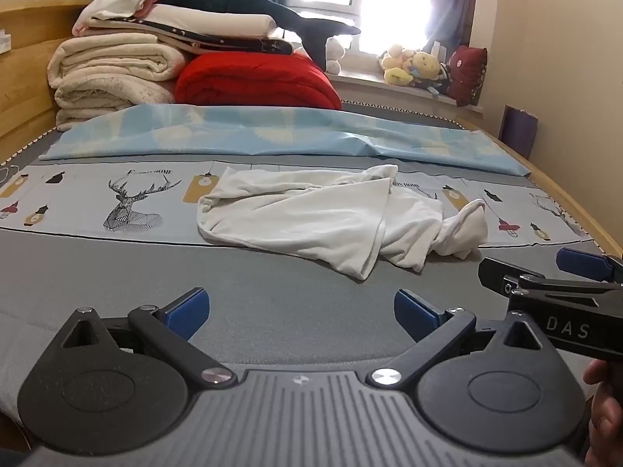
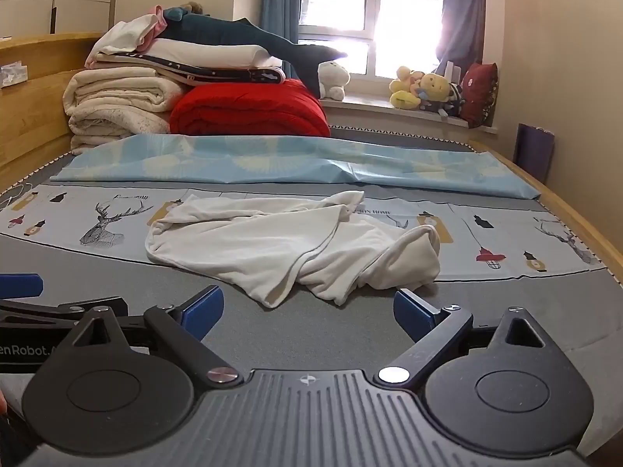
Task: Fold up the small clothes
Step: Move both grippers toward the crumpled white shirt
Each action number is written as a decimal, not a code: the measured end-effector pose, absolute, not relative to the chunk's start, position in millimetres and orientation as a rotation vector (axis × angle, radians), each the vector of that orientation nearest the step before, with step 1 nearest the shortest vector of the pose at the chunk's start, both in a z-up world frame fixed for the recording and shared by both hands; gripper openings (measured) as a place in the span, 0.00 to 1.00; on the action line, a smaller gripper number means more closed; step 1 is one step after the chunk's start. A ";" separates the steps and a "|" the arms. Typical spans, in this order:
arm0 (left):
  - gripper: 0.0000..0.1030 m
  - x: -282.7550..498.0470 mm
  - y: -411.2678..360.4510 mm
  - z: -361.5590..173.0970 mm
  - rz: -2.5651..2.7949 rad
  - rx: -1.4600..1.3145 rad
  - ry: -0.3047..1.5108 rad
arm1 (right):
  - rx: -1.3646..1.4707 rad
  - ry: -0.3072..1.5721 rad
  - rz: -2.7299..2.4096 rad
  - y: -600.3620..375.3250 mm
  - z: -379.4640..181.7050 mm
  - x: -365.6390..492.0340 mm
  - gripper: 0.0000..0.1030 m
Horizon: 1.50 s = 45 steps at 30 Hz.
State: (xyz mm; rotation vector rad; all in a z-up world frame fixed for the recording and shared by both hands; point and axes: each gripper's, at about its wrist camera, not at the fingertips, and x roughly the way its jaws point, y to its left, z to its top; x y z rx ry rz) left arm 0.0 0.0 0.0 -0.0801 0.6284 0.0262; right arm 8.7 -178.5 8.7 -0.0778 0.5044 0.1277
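White cotton, crumpled and unfolded, lies in the middle of both wrist views: a small white garment (image 1: 331, 214) spread loosely on the bed (image 1: 117, 272), partly on the grey mattress cover and partly on a pale printed sheet (image 1: 97, 202) with deer and lantern drawings. One bunched end of the garment sticks out toward the right of the frame, and a flap with a stitched hem folds across its middle.

In the left wrist view, the left gripper (image 1: 301, 309) fills the lower part of the frame with its blue-padded jaws spread wide and nothing between them; the garment sits above it, apart from the pads. At the right edge of that view the right gripper (image 1: 545, 268) appears from the side, and part of a hand (image 1: 603, 408) shows in the lower right corner.

In the right wrist view, the right gripper's jaws likewise stand wide apart and empty, just short of the garment's near edge. The left gripper enters at the lower left edge.

Higher in the frame, a light blue sheet (image 2: 272, 159) lies across the bed. Behind it, at upper left, are stacked cream blankets (image 2: 117, 105), a red quilt (image 2: 249, 111) and a dark teal plush (image 2: 253, 37) on top. Soft toys (image 2: 424, 89) sit on the windowsill at upper right beneath the bright window (image 2: 370, 19).
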 end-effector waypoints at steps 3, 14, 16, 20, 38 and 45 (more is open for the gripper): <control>0.99 -0.4 -0.2 -1.0 0.025 -0.080 0.629 | -0.076 0.508 0.128 -179.2 8.0 9.0 0.92; 0.99 -0.9 -0.5 -1.5 0.026 -0.080 0.629 | -0.070 0.510 0.128 -179.8 8.2 11.3 0.91; 0.99 -0.7 -0.1 -1.5 0.026 -0.081 0.630 | -0.070 0.509 0.129 -180.0 7.1 10.7 0.91; 0.99 -0.6 0.2 -1.6 0.025 -0.081 0.628 | -0.068 0.509 0.130 -179.8 7.8 10.5 0.91; 0.99 11.8 -11.6 -14.4 0.037 -0.076 0.675 | -0.043 0.475 0.118 -228.9 25.1 60.7 0.88; 0.99 23.3 -27.3 -22.0 0.038 -0.054 0.638 | 0.006 0.443 0.096 -243.9 18.6 60.0 0.77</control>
